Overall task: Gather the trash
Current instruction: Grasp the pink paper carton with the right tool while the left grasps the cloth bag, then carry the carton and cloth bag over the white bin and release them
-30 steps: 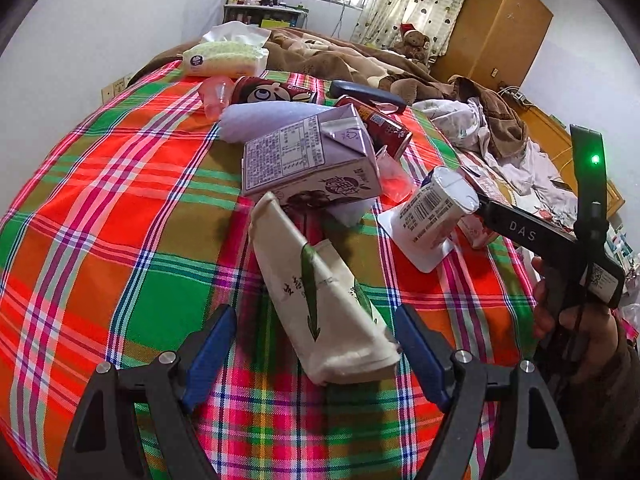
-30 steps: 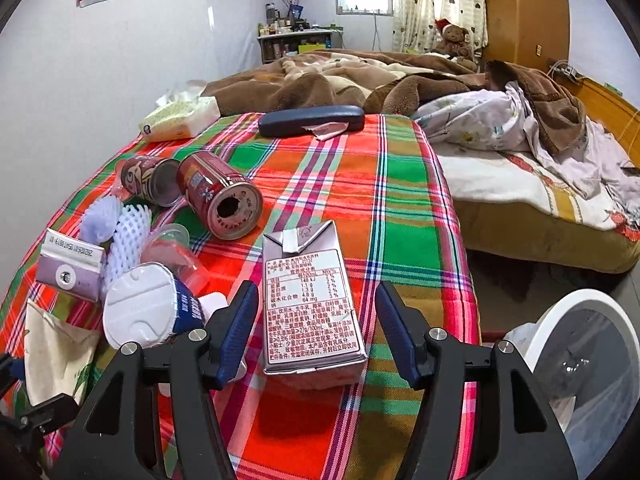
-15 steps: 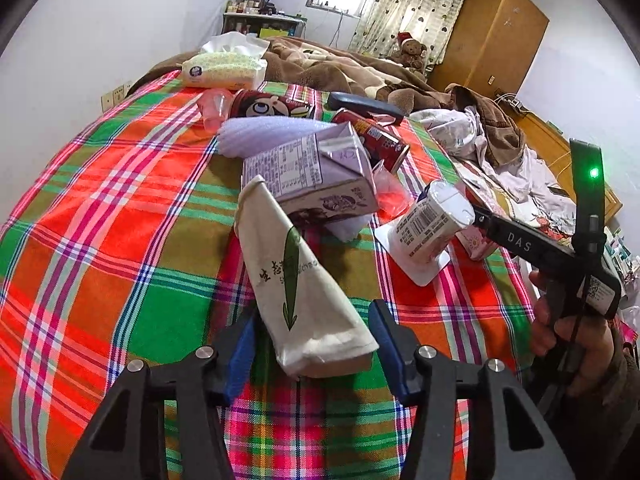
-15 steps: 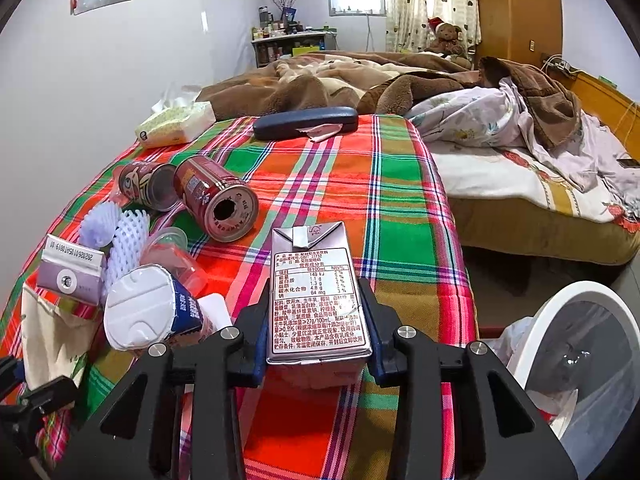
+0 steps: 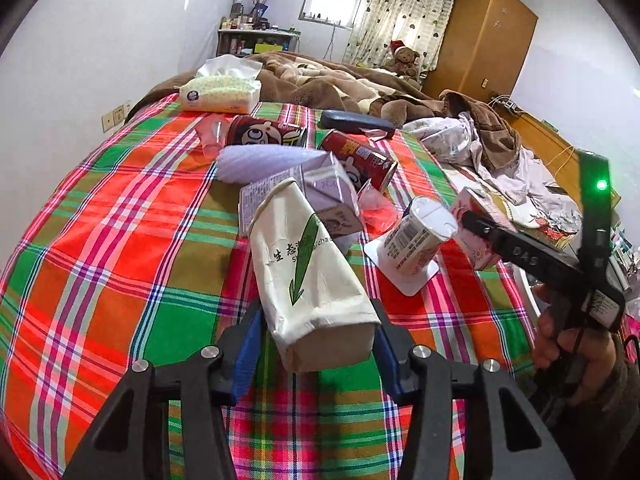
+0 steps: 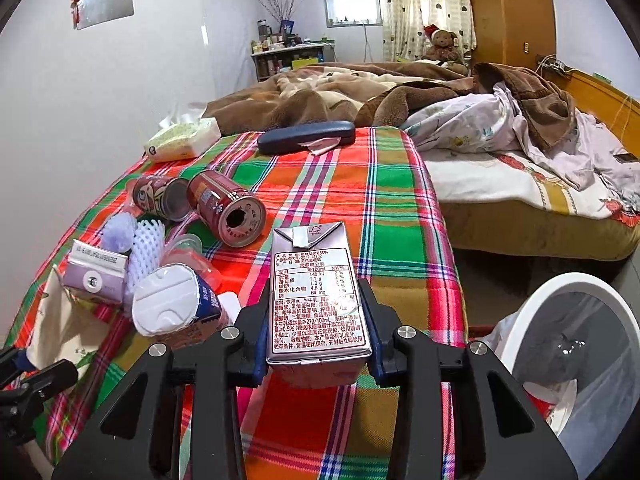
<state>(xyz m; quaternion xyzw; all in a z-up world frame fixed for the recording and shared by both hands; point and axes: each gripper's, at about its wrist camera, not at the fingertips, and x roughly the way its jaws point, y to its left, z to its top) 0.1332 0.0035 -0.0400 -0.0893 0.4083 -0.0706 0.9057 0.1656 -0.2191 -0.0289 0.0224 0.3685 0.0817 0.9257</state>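
My left gripper (image 5: 316, 332) has a white paper tissue pack (image 5: 308, 264) with a green leaf print between its blue pads. Its jaws are still closing on the pack, which tilts up off the plaid cloth (image 5: 120, 240). In the right wrist view my right gripper (image 6: 316, 320) is shut on a silver-pink drink carton (image 6: 314, 280), label side up, near the table's right edge. More trash lies behind: a white yoghurt cup (image 5: 416, 236), a purple carton (image 5: 328, 196), two red cans (image 6: 228, 208) and a foam net sleeve (image 5: 272, 160).
A white-rimmed bin (image 6: 580, 320) with a clear liner stands on the floor right of the table. A tissue box (image 5: 220, 92) and a dark glasses case (image 5: 356, 124) lie at the far end. An unmade bed (image 6: 500, 152) is beyond. A hand (image 5: 560, 336) holds the right gripper.
Both grippers went from wide open to closed around their items. The tissue pack's near end has risen off the cloth; the carton sits gripped between the right pads.
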